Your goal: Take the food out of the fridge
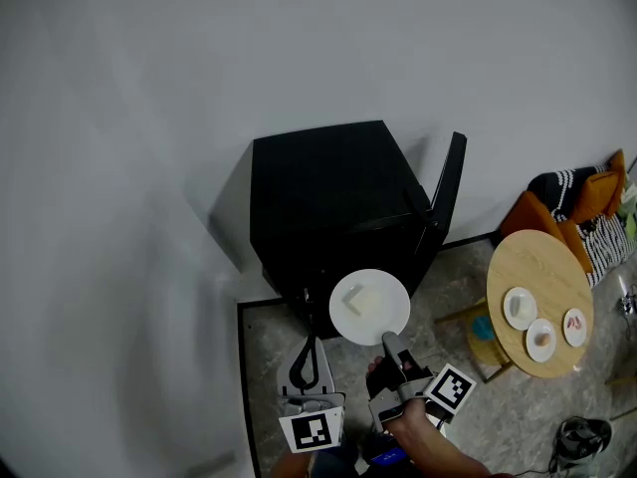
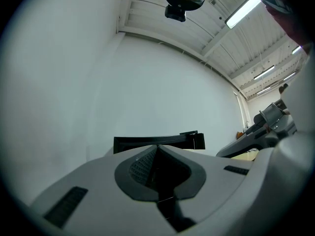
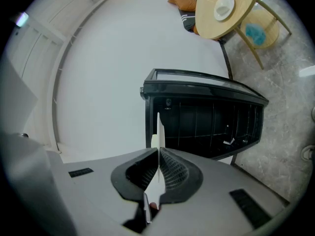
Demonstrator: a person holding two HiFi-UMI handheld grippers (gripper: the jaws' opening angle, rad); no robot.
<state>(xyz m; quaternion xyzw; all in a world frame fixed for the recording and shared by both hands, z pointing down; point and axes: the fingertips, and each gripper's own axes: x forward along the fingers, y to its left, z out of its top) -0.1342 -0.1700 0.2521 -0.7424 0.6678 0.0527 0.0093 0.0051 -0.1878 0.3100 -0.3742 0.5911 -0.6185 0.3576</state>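
Food, 1 pale block (image 1: pixel 360 300), sits on white plate (image 1: pixel 386 319) just in front of open black fridge (image 1: pixel 333 202). Right gripper (image 1: pixel 387 339) jaws clamped on plate rim. Left gripper (image 1: pixel 310 342) jaws pressed together, holding nothing, beside plate.

A pale block of food (image 1: pixel 358 299) sits on a level white plate (image 1: pixel 369 307), whose near rim is clamped in the right gripper (image 1: pixel 390 342). Just beyond, the small black fridge (image 1: pixel 328 202) stands with its door (image 1: pixel 445 202) open.
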